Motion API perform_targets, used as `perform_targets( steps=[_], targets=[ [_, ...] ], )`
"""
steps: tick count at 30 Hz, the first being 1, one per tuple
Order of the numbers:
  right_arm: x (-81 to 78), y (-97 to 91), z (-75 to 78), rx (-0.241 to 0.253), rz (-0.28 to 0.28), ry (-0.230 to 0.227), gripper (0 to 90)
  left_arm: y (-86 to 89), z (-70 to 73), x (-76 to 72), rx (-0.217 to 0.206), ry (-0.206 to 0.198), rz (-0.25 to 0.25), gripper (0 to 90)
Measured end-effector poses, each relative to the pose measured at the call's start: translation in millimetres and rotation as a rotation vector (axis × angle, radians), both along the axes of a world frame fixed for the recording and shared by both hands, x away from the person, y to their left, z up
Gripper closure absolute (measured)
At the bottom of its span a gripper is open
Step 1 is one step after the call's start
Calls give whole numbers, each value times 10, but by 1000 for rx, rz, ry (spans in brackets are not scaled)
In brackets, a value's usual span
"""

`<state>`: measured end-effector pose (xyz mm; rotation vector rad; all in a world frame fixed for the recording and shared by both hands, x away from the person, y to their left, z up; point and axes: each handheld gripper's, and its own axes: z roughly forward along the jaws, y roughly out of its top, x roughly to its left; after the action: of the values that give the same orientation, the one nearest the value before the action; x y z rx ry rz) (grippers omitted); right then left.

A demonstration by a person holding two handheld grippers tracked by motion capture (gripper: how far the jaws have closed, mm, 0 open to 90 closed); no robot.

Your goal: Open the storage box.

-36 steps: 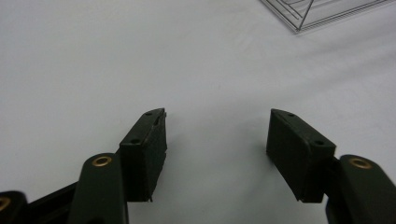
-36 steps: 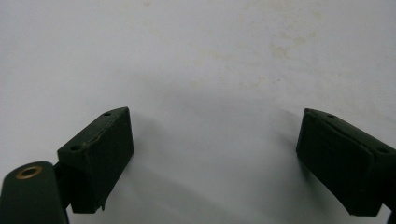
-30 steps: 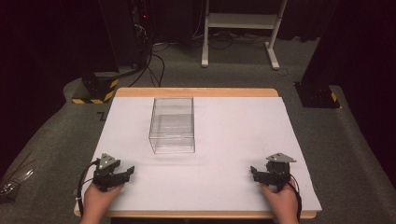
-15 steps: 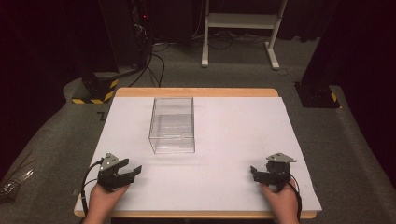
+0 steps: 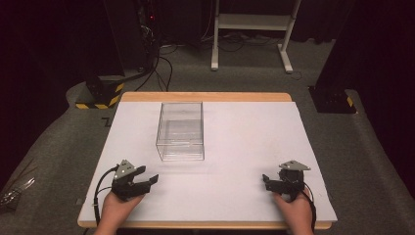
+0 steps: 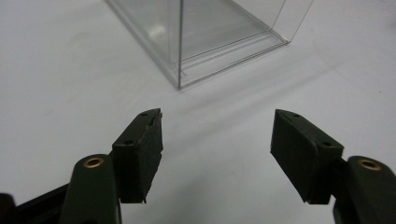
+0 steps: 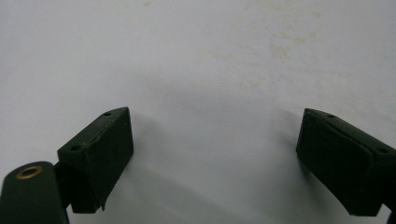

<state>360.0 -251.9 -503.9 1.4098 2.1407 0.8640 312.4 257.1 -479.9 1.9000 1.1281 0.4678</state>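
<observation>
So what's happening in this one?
A person sits at a white table with a two-jaw gripper in each hand. The left gripper is open, holds nothing and points toward a clear plastic box ahead of it, not touching it. The right gripper rests near the table's front right, also open and empty, with bare tabletop between its jaws. The box looks empty and stands alone on the left half.

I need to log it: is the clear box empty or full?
Empty: through the clear box walls only its bare floor and the white table show.
</observation>
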Motion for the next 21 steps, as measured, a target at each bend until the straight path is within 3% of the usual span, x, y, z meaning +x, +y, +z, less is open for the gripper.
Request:
perform_targets(
  steps=[5,12,21],
  targets=[
    [0,0,0,0,0,0,109,-111,26,13,-11,-7,-41,367],
    [0,-1,0,0,0,0,108,-275,106,78,-67,-9,-94,367],
    [0,-1,0,0,0,0,108,-368,179,237,-50,-32,-104,356]
  ],
)
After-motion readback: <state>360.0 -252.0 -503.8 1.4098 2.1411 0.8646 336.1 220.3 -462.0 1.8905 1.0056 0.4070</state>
